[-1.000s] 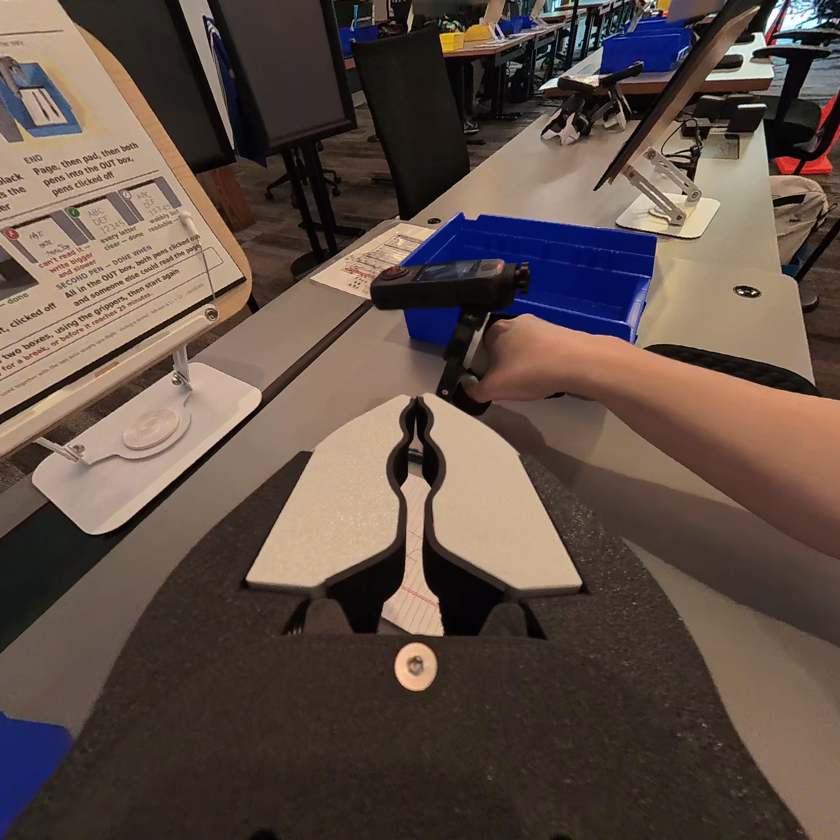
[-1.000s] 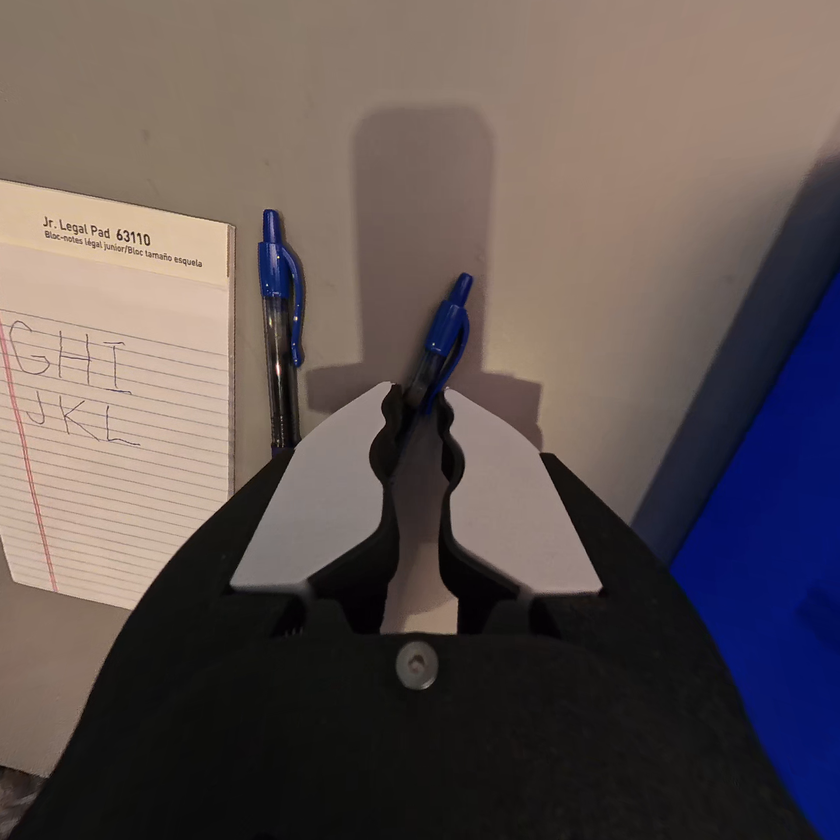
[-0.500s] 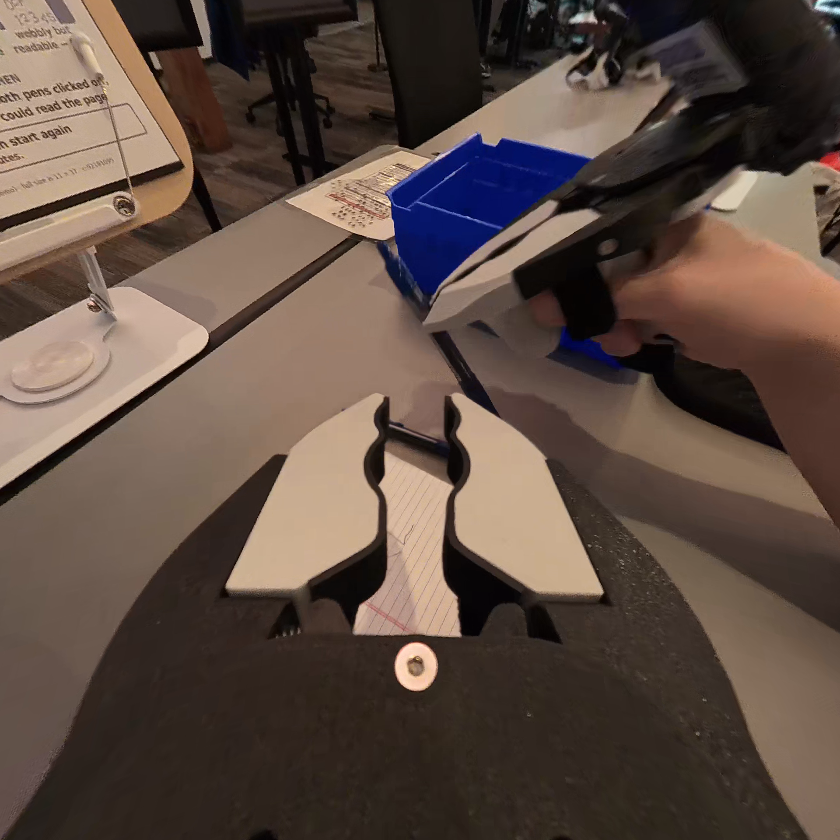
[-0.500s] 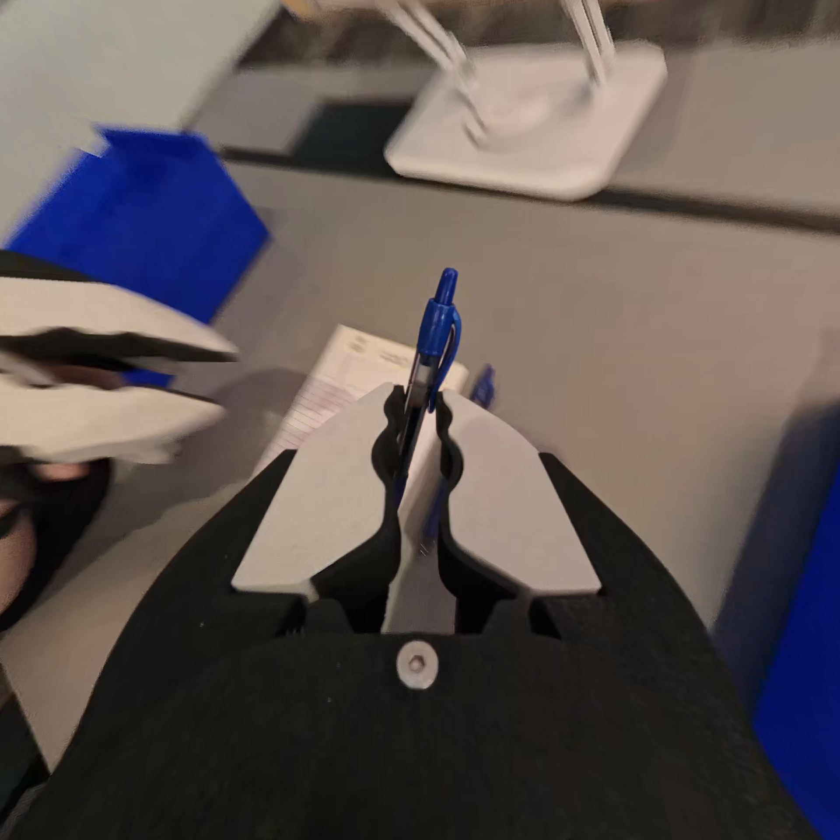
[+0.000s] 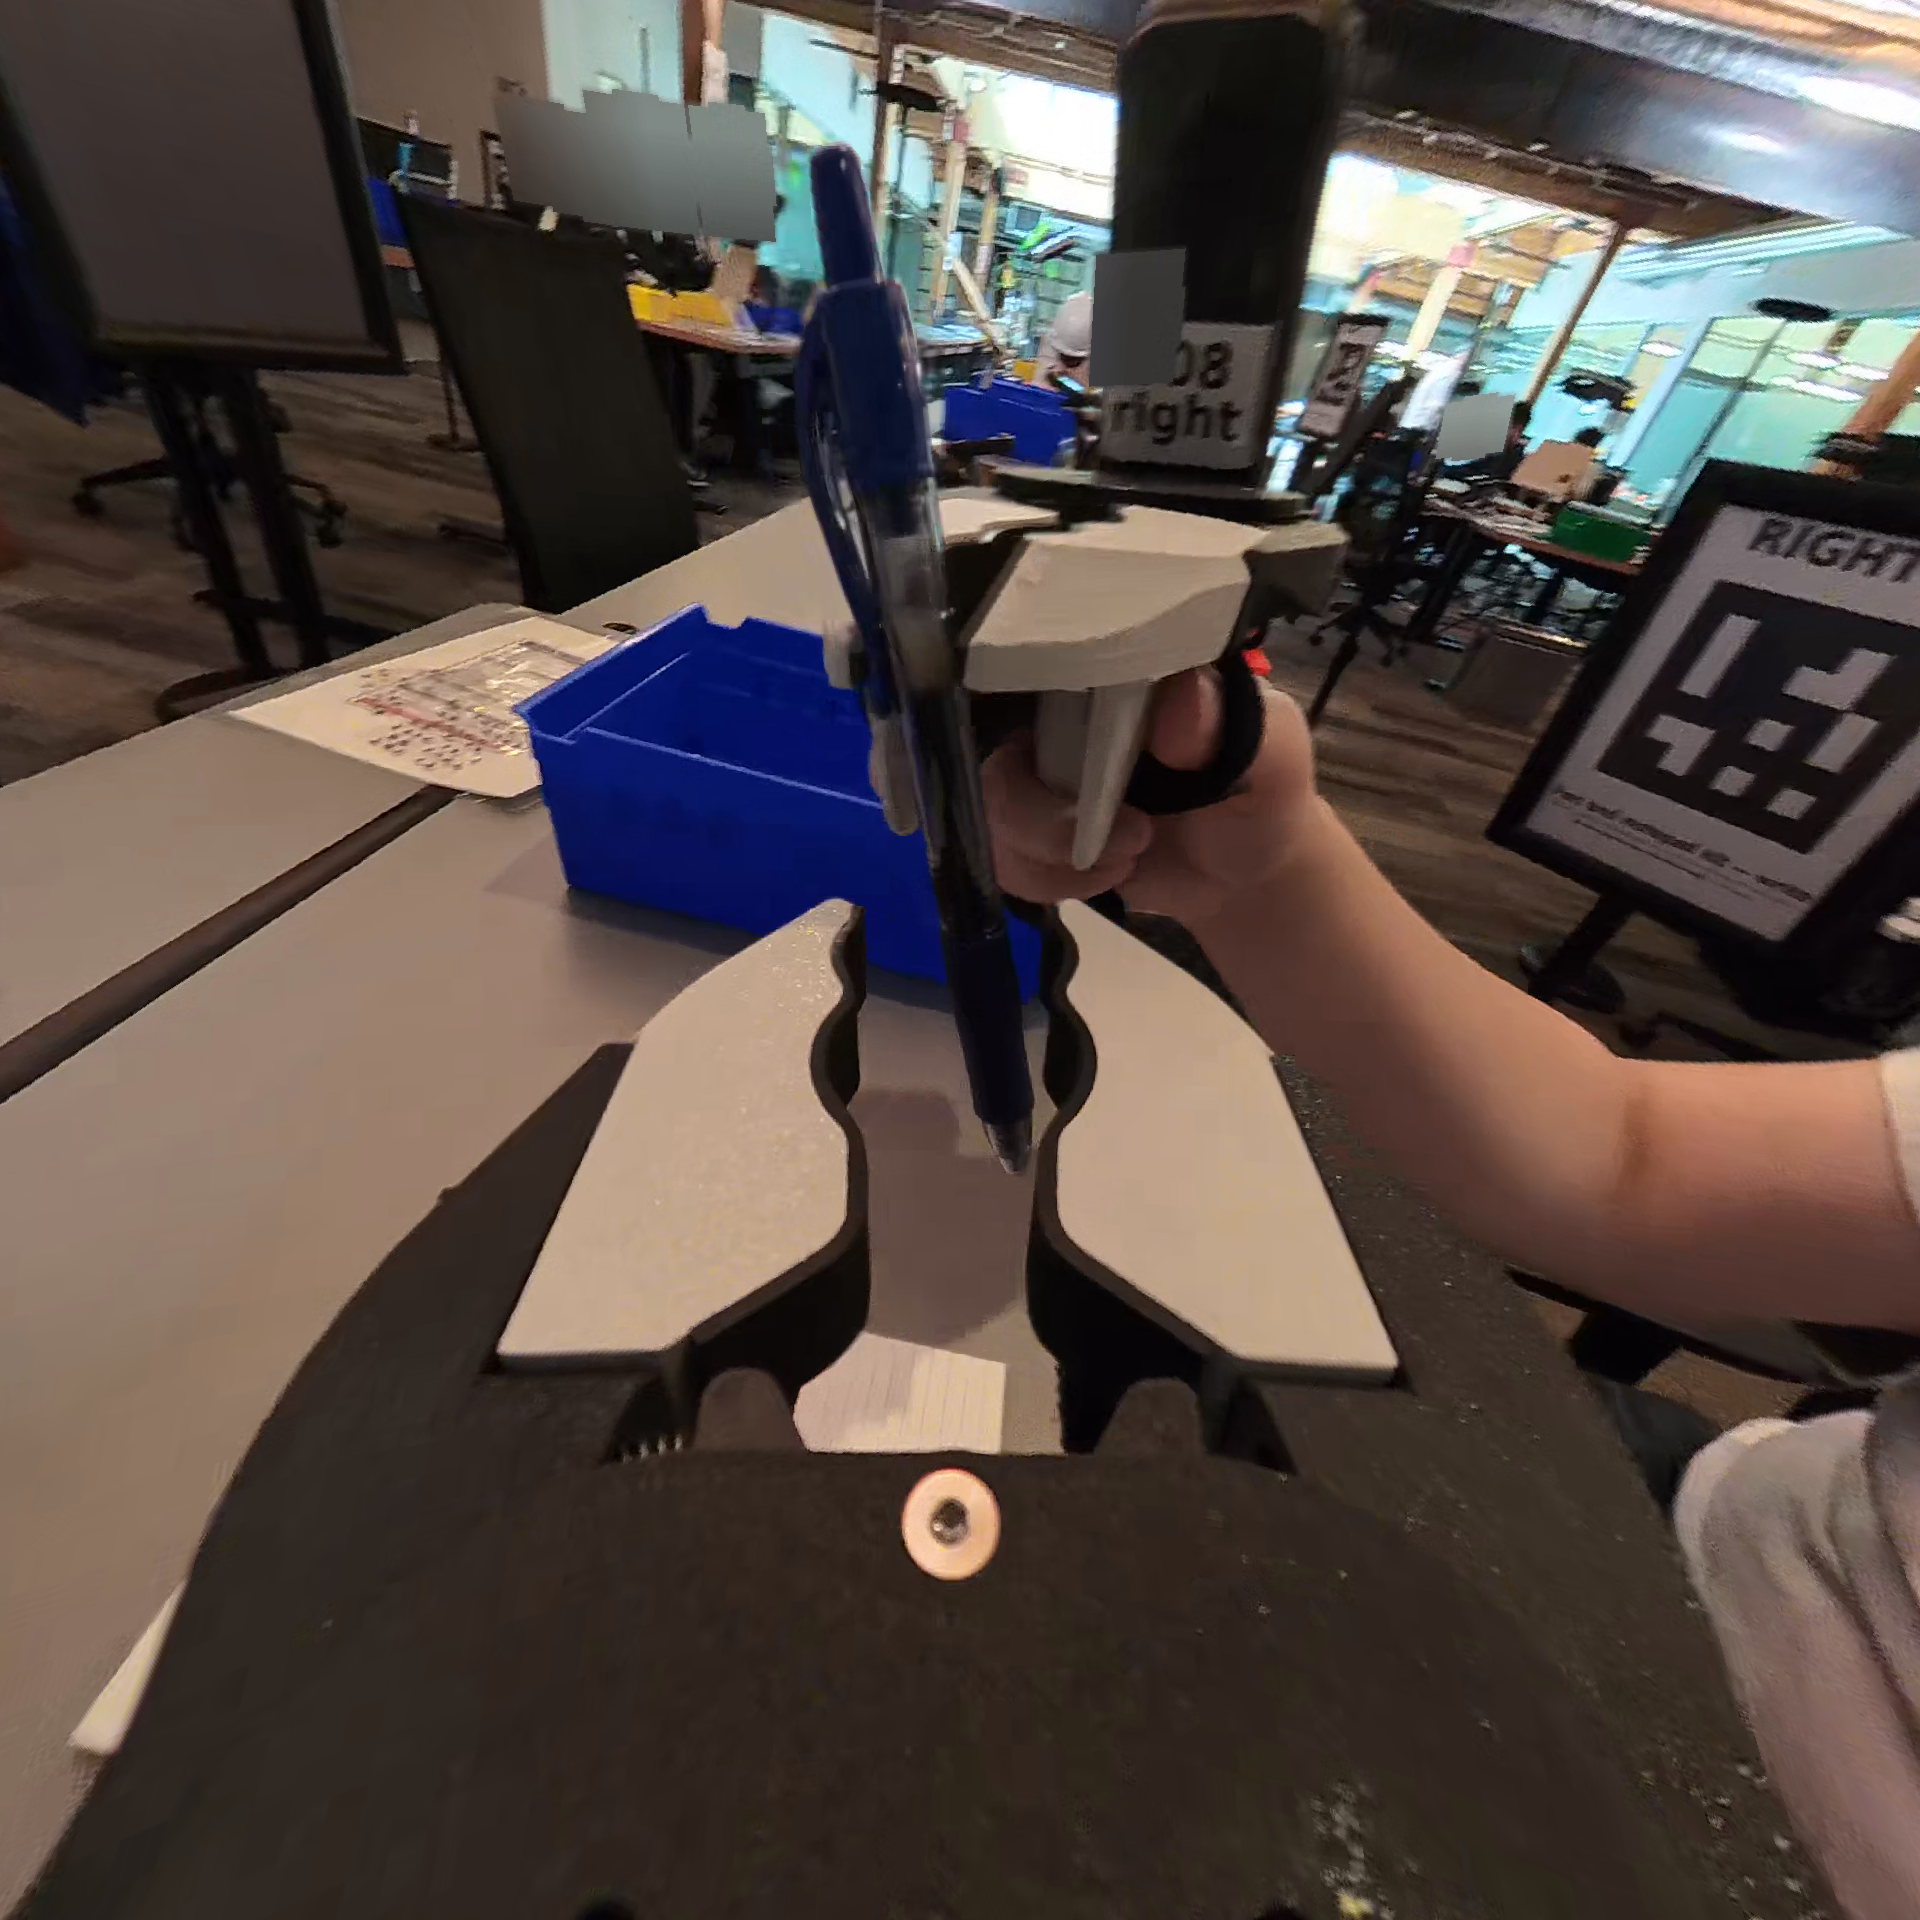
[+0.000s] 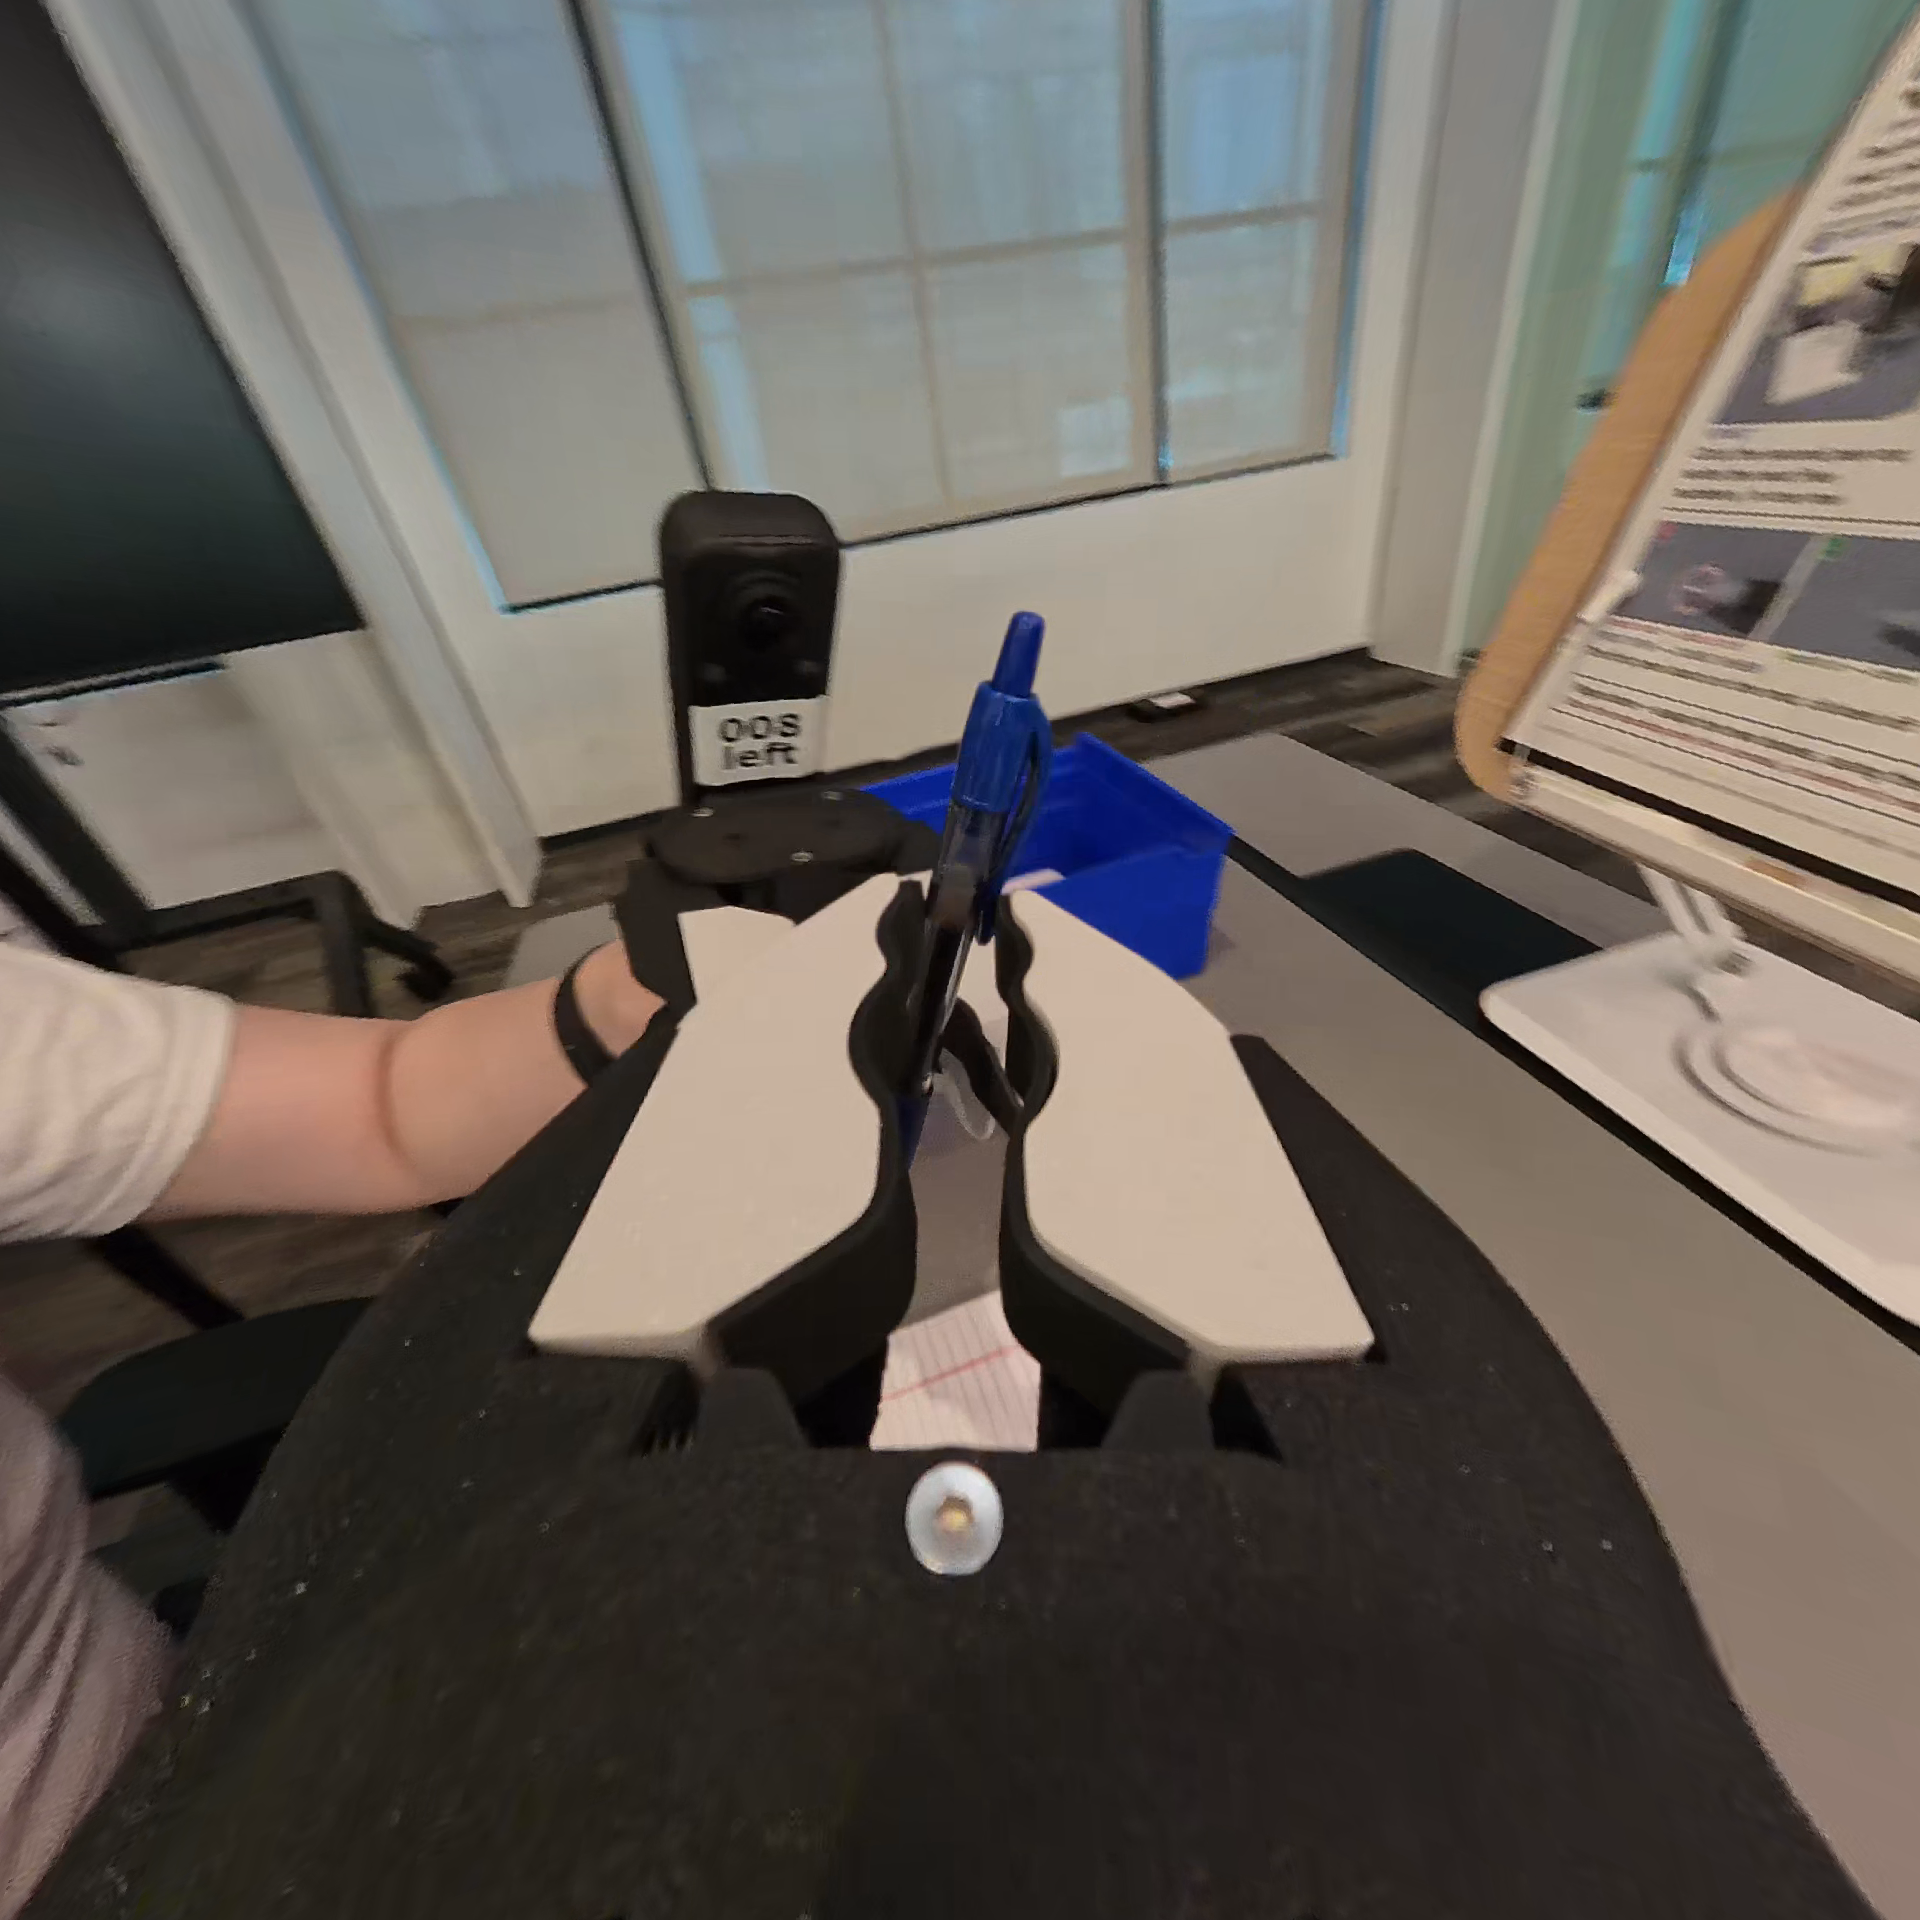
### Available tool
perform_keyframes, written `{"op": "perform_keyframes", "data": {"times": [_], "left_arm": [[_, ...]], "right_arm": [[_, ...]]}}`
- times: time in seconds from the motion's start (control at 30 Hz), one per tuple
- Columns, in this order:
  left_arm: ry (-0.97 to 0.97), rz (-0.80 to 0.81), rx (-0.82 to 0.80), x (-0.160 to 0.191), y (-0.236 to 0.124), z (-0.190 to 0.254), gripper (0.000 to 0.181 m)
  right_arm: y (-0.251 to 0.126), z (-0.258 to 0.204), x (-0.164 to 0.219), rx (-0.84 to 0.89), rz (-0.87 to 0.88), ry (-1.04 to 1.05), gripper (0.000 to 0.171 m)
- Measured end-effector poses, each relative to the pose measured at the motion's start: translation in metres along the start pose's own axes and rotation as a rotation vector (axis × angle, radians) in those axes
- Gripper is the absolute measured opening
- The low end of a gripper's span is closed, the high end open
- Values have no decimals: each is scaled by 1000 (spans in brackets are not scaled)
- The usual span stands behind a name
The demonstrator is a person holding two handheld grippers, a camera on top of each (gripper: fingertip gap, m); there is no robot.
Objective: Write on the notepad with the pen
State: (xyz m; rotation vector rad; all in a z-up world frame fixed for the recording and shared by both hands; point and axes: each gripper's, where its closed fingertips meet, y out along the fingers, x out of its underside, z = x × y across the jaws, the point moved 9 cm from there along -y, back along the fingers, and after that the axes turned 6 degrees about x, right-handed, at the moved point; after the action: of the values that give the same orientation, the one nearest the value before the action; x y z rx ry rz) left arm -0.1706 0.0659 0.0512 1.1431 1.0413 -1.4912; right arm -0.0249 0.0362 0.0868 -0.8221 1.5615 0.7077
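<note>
The right gripper (image 6: pixel 951 914) pinches the pen (image 6: pixel 982 821) between its fingers, holding it near upright with the clicker end up and the tip pointing down. A second ago the pen was pinched low over the desk (image 5: pixel 260 1143), beside a second pen lying next to the notepad; now it has been lifted clear and swung round so the two grippers face each other. In the left wrist view the pen (image 5: pixel 914 665) hangs in front of the left gripper (image 5: pixel 951 935), its tip dipping between that gripper's fingers, which are spread apart and touch nothing. They were pressed nearly together a second ago, so they have opened as the pen came across.

The notepad (image 5: pixel 904 1408) shows only as a lined strip under the left gripper, and again under the right one (image 6: pixel 961 1377), so it lies on the desk below both tools. A blue bin (image 5: pixel 727 790) stands behind the pen, and a stand with a printed sheet (image 6: pixel 1766 540) sits off to the side.

My reading: this looks like a handover or a regrip, perhaps to click the pen or set its angle. Writing has not resumed, and the pen must first come back down to the page
</note>
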Motion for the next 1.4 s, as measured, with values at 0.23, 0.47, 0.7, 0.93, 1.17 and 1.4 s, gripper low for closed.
{"op": "perform_keyframes", "data": {"times": [0.23,0.47,0.7,0.93,1.17,1.4], "left_arm": [[-51,79,305,-1,2,11,25],[-79,82,432,4,7,15,14],[-92,60,337,5,6,6,12],[-21,27,82,0,-5,-5,12],[103,-65,-99,4,-1,-6,12],[94,-67,-120,6,4,-4,12]], "right_arm": [[-5,4,0,-403,131,84,13],[3,10,7,-601,162,105,13],[10,19,10,-595,170,112,13],[0,29,-4,-321,187,113,38],[-6,15,-16,-158,118,73,47],[12,12,-4,-114,27,6,44]]}}
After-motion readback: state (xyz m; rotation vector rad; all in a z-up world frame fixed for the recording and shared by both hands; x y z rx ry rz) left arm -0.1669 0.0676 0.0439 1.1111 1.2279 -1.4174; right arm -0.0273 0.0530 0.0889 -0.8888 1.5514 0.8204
